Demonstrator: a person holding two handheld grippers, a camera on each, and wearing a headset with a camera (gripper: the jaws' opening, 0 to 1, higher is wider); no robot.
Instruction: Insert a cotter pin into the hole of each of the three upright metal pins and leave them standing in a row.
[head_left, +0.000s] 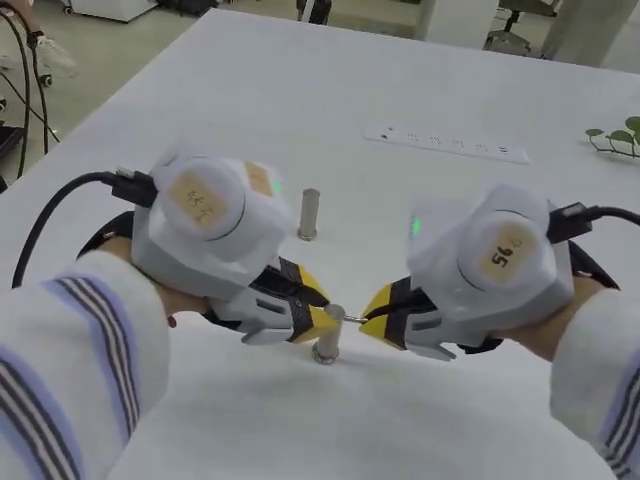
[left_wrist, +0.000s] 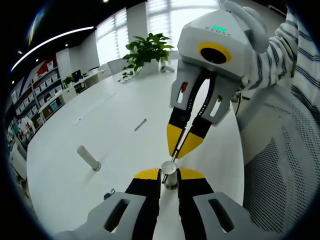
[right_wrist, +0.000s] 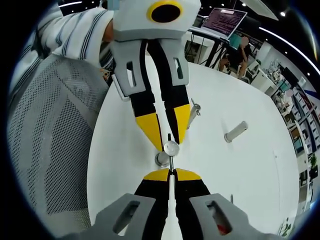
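1. Jaws of the left gripper (head_left: 322, 318), yellow-tipped, are pinched on a short grey cylindrical metal pin (head_left: 327, 340) standing upright on the smooth white table (head_left: 250, 100).
2. The right gripper (head_left: 371, 306) is clamped tight on a thin wire cotter pin (right_wrist: 171, 165). Its tip meets the pin's round head, possibly at the hole.
3. A second matching steel pin (head_left: 309, 214) stands behind, apart.

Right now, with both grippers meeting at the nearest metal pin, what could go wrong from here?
The thin cotter pin, pinched in the right gripper, may miss the hole and bend against the metal pin.
The left gripper clamps that pin near its top, so a sideways push could tilt it.
A second pin stands beyond it; a gripper pulling back might knock it over.
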